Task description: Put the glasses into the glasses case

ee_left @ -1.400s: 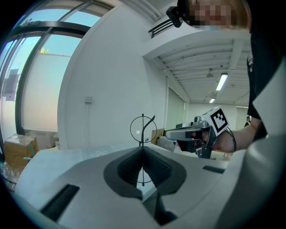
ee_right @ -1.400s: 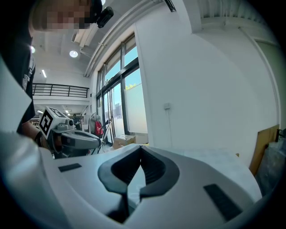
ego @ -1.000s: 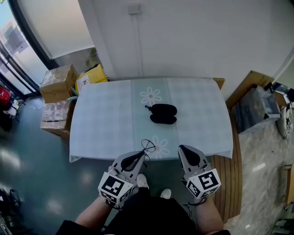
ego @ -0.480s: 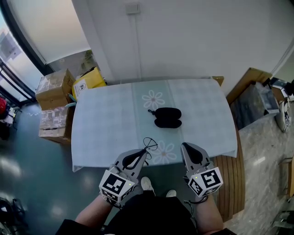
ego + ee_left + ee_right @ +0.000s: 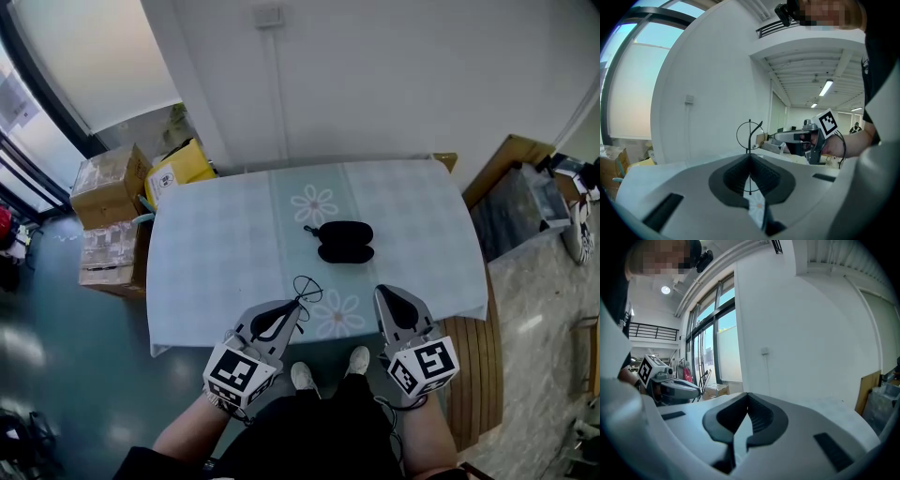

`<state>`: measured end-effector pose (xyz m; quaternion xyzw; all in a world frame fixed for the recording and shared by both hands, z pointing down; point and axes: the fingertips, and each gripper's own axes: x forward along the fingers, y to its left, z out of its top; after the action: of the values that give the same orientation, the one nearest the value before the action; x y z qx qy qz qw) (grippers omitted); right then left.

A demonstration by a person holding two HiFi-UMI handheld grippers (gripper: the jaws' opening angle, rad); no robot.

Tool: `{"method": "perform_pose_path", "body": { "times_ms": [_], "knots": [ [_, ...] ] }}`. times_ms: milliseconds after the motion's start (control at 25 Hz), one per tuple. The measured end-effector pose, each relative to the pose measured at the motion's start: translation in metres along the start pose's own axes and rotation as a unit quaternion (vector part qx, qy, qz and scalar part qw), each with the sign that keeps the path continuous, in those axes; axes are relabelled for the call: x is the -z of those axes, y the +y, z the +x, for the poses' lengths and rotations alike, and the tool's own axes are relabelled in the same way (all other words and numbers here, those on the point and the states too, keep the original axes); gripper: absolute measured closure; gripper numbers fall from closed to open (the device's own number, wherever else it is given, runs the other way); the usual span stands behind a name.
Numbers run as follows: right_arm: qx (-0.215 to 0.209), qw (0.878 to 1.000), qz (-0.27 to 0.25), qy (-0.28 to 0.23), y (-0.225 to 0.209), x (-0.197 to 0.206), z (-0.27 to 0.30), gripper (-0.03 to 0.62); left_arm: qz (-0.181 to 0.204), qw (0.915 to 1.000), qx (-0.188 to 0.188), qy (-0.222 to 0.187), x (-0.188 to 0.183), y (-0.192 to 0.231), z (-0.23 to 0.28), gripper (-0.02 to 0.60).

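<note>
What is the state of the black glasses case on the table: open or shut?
Open, it appears: in the head view the glasses case lies on the table as two black halves side by side.

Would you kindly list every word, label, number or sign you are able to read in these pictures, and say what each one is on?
No text can be read anywhere.
White label on the yellow box: too small to read.
Marker cubes on the left gripper and right gripper: black-and-white square patterns only, no words.
Cardboard boxes: no legible print.
</note>
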<state>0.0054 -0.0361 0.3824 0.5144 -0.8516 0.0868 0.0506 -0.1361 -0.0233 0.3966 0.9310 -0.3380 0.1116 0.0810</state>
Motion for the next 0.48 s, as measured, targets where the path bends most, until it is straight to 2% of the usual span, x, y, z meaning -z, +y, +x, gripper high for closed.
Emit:
{"method": "perform_pose_path", "body": {
  "times_ms": [480],
  "knots": [
    [-0.032, 0.999, 0.005, 0.013, -0.046, 0.001, 0.021, 0.571, -0.003, 0.9993, -0.035, 0.01, -0.01, 0.006, 0.04, 0.551]
  ]
}}
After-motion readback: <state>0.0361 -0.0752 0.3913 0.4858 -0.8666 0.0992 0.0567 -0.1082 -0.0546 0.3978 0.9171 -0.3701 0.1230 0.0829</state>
